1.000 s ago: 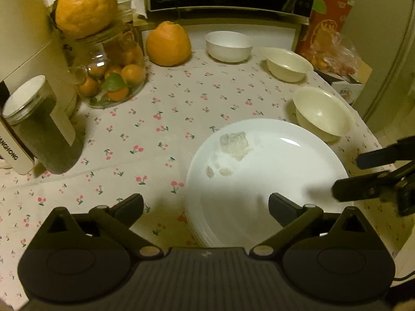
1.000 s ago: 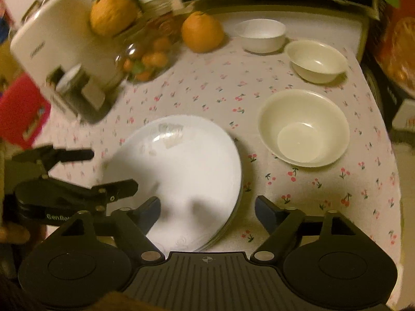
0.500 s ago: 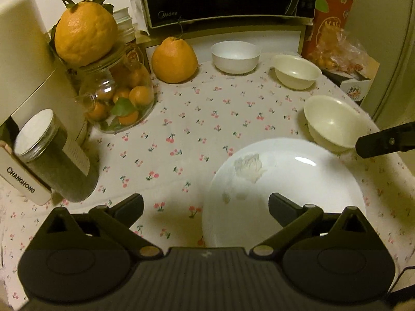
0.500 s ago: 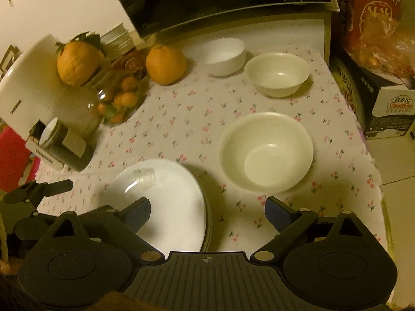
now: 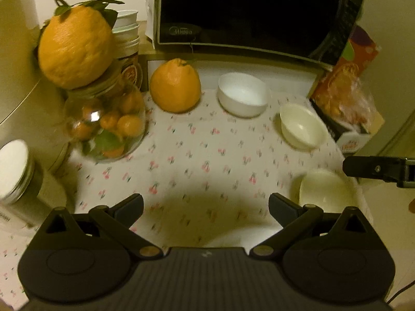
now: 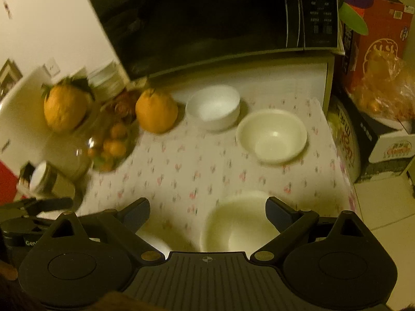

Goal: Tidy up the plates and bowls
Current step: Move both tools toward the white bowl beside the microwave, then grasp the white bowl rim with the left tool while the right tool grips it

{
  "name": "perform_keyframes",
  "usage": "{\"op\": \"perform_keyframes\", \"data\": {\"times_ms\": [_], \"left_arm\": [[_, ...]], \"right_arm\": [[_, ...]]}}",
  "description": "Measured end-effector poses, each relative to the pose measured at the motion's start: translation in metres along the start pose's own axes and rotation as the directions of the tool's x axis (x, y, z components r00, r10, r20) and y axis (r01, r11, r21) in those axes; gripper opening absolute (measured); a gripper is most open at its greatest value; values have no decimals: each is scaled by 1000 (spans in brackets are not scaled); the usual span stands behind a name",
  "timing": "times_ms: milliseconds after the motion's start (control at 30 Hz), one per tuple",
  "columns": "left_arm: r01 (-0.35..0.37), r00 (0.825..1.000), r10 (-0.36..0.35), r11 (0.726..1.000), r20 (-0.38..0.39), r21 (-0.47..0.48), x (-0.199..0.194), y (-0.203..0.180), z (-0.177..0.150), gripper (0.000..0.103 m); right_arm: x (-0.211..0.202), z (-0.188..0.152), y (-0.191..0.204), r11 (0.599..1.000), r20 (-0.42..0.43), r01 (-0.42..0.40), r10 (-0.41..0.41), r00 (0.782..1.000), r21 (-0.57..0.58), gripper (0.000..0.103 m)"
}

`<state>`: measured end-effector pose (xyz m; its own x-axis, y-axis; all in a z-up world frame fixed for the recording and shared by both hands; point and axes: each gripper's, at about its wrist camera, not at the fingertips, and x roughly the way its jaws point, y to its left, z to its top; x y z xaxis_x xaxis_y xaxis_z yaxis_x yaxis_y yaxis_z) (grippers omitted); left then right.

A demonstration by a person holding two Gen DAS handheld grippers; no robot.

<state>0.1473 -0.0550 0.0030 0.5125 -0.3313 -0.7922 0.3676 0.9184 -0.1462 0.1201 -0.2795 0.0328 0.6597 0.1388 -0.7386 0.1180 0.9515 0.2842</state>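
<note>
The plate (image 5: 228,238) lies at the near edge of the table, and only a pale strip of its rim shows at 6 o'clock in the left wrist view, just above the body of the left gripper (image 5: 206,204); in the right wrist view a small piece of it shows at 7 o'clock. The large cream bowl (image 6: 233,223) stands upright just to the right of the plate, at 6 o'clock in the right wrist view, partly between the fingers of the right gripper (image 6: 207,208), but the fingers do not touch it. The medium cream bowl (image 6: 271,136) stands further back at 1 o'clock, and the white bowl (image 6: 212,106) is just beside it at 12 o'clock, in front of the microwave (image 6: 220,20). The jaws of the right gripper have just been opening and now stand wide apart with nothing gripped. The jaws of the left gripper are also spread wide and hold nothing; only the cherry tablecloth (image 5: 207,155) is between them. An orange (image 5: 175,85) sits at 11 o'clock beside the white bowl. A glass jar (image 5: 106,127) of small fruit stands at 10 o'clock with a second orange (image 5: 74,49) on top.
</note>
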Motion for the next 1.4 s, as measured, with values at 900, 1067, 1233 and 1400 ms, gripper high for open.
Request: {"op": "perform_keyframes", "data": {"times_ms": [900, 1067, 1233, 1400], "left_arm": [[137, 983, -122, 985, 134, -108, 130, -30, 99, 50], [141, 984, -122, 979, 131, -147, 149, -27, 101, 39], [156, 981, -133, 974, 142, -166, 157, -22, 101, 32], [153, 981, -128, 973, 146, -175, 163, -19, 103, 24]], "right_arm": [[149, 115, -62, 977, 61, -60, 49, 997, 203, 76], [166, 117, -61, 980, 45, -47, 39, 998, 195, 57], [181, 116, -63, 978, 20, -17, 13, 1000, 207, 42], [192, 115, -66, 974, -2, 0, 0, 1000, 224, 32]]}}
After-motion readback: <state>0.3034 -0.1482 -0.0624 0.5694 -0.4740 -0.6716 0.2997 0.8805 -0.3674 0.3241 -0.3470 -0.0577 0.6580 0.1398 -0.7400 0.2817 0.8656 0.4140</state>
